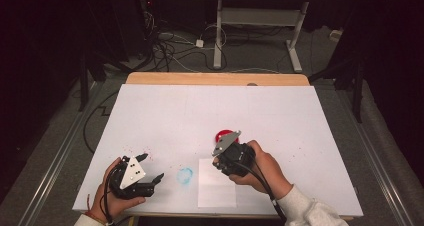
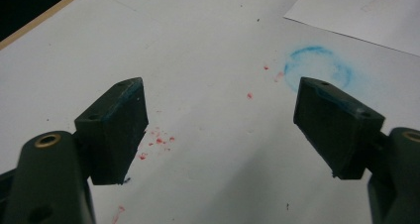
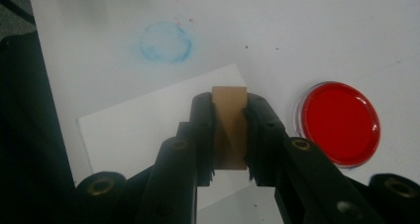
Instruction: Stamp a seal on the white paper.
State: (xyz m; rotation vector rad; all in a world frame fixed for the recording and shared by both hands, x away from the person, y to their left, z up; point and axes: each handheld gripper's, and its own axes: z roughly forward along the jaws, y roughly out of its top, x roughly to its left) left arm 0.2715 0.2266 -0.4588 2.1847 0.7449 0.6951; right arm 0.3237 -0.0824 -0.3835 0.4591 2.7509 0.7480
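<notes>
My right gripper (image 3: 230,104) is shut on a small upright wooden block (image 3: 229,135), pinched between both pads. It hangs over a white paper sheet (image 3: 143,127). A round red ink pad (image 3: 340,122) lies just beside the sheet. From above, the right gripper (image 1: 219,161) sits at the sheet's (image 1: 216,190) far edge, with the red pad (image 1: 223,135) right behind it. My left gripper (image 1: 153,166) rests near the front left, open and holding nothing. Its jaws (image 2: 223,130) stand wide apart over the bare white surface.
A blue ring-shaped ink stain (image 1: 184,175) marks the white table cover (image 1: 200,111) between the two grippers. Small red ink specks (image 2: 158,140) lie near the left gripper. Beyond the table's wooden far edge (image 1: 215,78) are cables and a desk frame.
</notes>
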